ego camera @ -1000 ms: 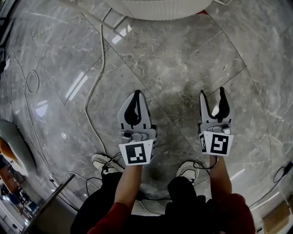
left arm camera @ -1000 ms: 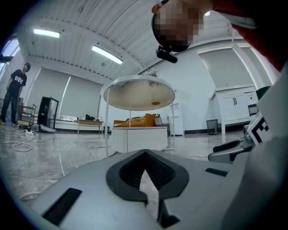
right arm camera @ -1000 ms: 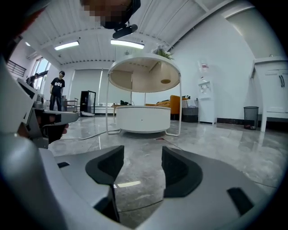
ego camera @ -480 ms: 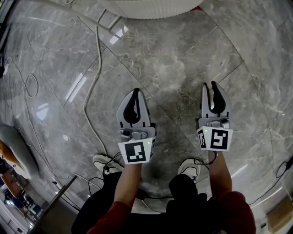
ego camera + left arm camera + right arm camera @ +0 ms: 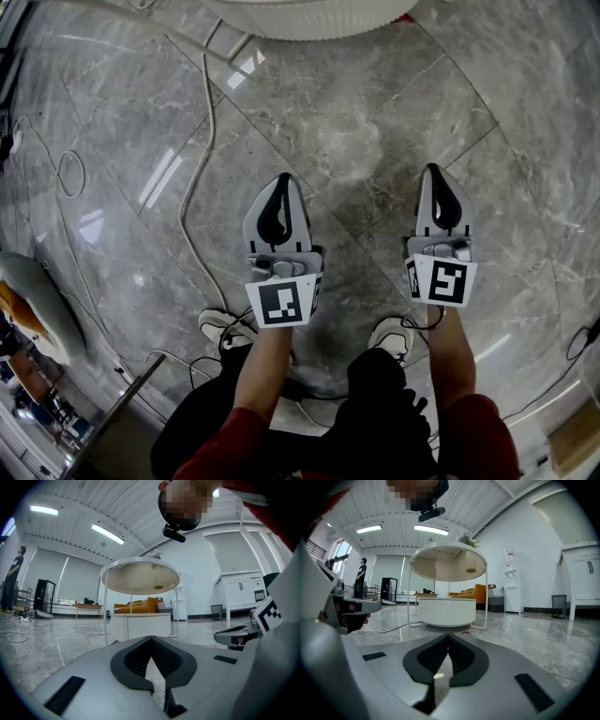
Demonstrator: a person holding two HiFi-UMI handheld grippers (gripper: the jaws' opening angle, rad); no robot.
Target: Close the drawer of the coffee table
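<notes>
Polished marble floor [image 5: 375,112] throughout. Left gripper [image 5: 280,180]: jaws together, empty. Right gripper [image 5: 433,171]: jaws have just been closing, tips now meet on nothing.

Risks: the loose cable [image 5: 192,202], at 10 o'clock of the left gripper, could snag a foot. Narrow closed tips may skid off the rounded front and slide the table.

Coffee table [image 5: 309,21]: 12 o'clock, well apart from both grippers. Whether its drawer is open cannot be told.

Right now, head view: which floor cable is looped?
The thin cable at far left: it curls into a closed loop. The thicker white cable runs long and uncoiled past the left gripper.
</notes>
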